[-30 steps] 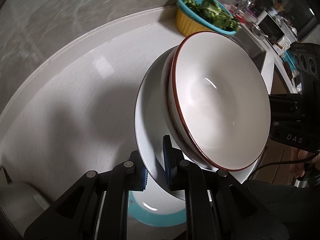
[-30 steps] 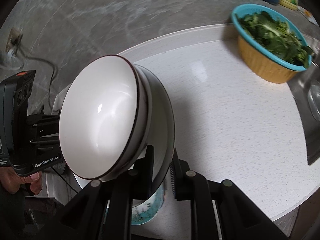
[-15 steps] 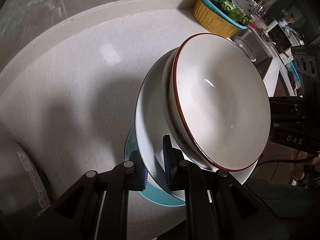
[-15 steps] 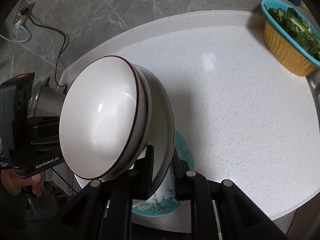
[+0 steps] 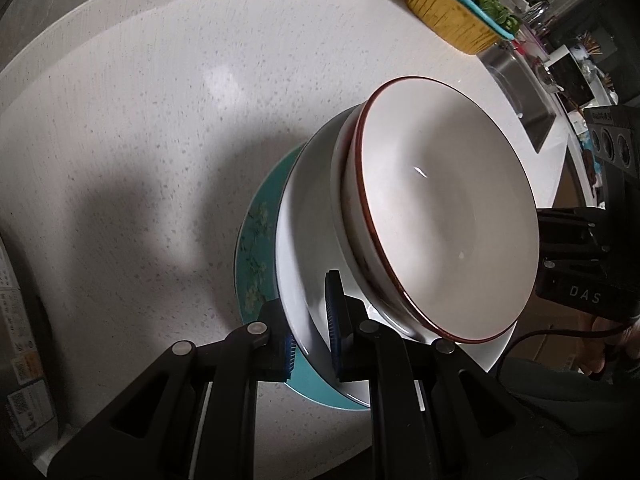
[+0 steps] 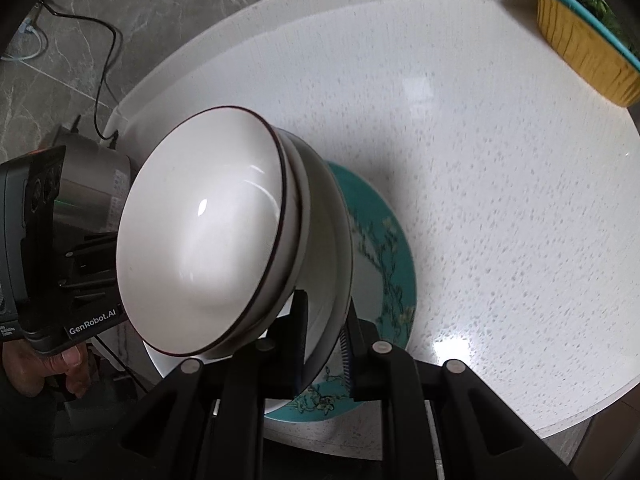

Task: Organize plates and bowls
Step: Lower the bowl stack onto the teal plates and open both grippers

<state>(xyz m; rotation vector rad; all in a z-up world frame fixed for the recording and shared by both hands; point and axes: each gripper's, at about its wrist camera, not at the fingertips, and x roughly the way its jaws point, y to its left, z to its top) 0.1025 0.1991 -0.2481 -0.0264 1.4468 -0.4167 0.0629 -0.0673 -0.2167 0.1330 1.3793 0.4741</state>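
Both grippers hold one stack in the air from opposite sides. My left gripper (image 5: 311,320) is shut on the rim of a white plate (image 5: 304,248). My right gripper (image 6: 323,344) is shut on the opposite rim of the same plate (image 6: 328,240). Two nested white bowls with dark red rims (image 5: 448,216) (image 6: 200,232) sit on the plate. A teal flowered plate (image 5: 256,232) (image 6: 384,248) lies on the white counter right under the stack. I cannot tell whether the stack touches it.
A yellow basket with a teal rim, holding greens (image 5: 456,12) (image 6: 580,40), stands at the counter's far side. A sink (image 5: 516,80) lies beyond it. A steel pot (image 6: 88,184) and a cable (image 6: 104,52) are at the left. The counter edge (image 6: 560,420) is near.
Both grippers have carried the stack over the counter and lowered it. The teal plate, first barely visible below, now shows widely under the stack. The basket has slid toward the frame edges.
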